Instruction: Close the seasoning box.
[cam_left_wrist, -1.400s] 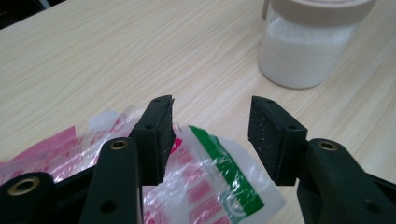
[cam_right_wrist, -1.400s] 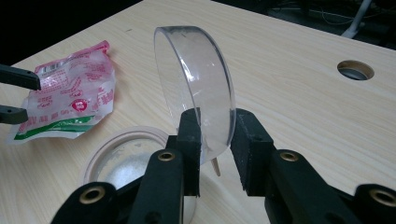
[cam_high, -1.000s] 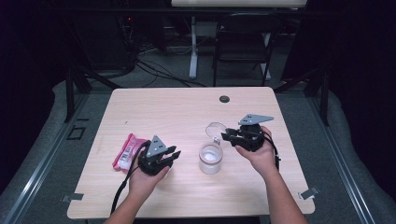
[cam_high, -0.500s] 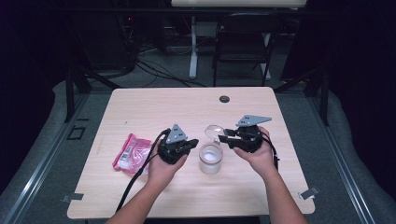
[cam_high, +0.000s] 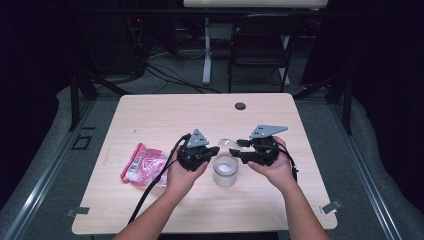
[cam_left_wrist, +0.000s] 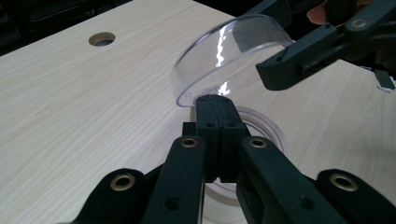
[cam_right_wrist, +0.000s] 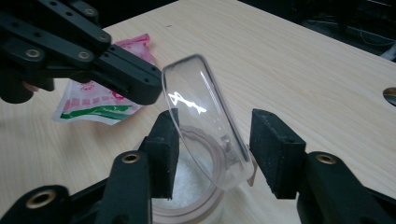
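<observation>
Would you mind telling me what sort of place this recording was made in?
Probably a lab or recording studio rather than a home: a bare wooden table with a cable hole, cables on the floor behind it, a folding chair, and dark surroundings.

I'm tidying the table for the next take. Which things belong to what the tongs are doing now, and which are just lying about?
In use:
clear lid, tilted over the jar
jar with white grains
left tongs, shut, at the lid's rim
right tongs, open around the lid

Lying about:
pink packet, left of the hands
</observation>
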